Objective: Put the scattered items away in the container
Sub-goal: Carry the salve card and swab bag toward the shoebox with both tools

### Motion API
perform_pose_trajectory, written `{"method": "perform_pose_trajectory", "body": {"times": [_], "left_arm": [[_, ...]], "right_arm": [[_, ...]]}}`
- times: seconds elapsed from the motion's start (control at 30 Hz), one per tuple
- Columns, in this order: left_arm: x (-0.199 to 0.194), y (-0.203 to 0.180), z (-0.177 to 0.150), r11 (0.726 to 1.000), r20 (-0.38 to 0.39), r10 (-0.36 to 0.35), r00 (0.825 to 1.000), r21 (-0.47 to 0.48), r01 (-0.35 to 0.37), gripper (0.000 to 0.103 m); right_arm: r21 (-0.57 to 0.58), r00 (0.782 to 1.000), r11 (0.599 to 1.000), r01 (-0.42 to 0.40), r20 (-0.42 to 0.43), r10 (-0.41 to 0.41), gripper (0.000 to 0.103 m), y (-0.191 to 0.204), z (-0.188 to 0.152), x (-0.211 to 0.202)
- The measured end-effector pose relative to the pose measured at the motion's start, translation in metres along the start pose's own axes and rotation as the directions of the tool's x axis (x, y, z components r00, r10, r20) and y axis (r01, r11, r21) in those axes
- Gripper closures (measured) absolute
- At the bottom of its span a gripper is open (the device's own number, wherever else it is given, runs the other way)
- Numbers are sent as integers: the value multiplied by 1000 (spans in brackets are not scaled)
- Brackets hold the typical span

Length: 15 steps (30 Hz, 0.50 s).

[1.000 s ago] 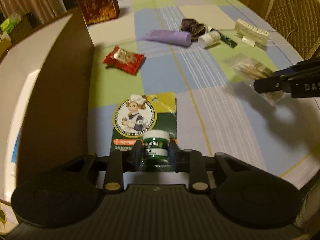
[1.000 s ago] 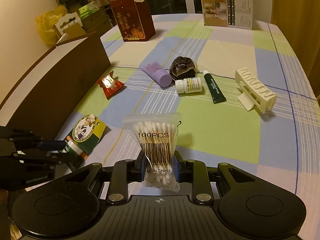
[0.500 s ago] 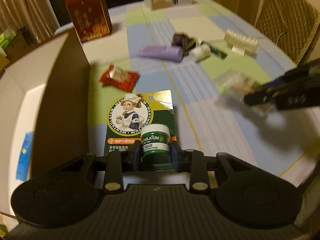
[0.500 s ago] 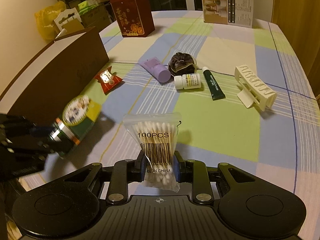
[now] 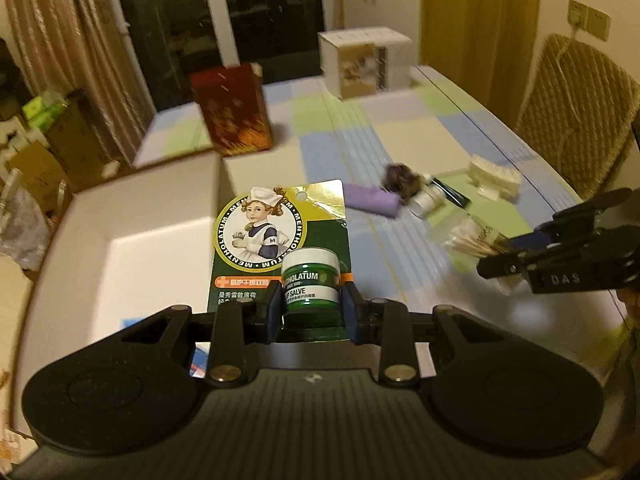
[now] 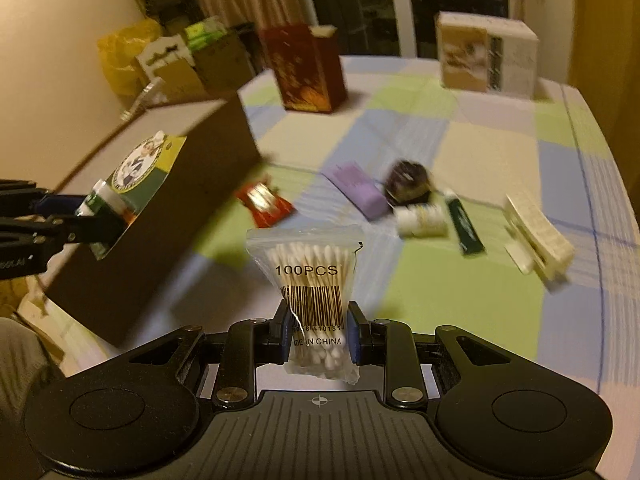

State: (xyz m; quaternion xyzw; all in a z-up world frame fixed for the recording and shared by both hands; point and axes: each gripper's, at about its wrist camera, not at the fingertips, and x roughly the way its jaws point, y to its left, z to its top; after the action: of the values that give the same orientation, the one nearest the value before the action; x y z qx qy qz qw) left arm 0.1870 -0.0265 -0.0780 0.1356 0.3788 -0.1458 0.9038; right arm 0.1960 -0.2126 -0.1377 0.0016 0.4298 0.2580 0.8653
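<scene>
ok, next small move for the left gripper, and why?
Probably ease further left over the box before opening. The left gripper is shut on the salve card, held up by the box's near wall, with white floor showing beyond it.

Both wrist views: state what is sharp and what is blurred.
Left wrist view: the salve pack in the left gripper reads sharp; table items smear. Right wrist view: the cotton swab bag in the right gripper is crisp; the box and tabletop streak.
</scene>
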Motion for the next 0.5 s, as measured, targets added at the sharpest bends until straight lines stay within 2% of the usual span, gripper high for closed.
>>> {"method": "perform_pose_trajectory", "body": {"times": [0.33,0.5], "left_arm": [[-27,54,2,997,24,72,997,-41,-71,76],[-42,76,-4,994,34,101,994,-56,-99,76]], "right_arm": [[-66,995,995,-79,58,83,74,52,50,6],[-72,985,985,-154,61,159,74,82,71,12]]}}
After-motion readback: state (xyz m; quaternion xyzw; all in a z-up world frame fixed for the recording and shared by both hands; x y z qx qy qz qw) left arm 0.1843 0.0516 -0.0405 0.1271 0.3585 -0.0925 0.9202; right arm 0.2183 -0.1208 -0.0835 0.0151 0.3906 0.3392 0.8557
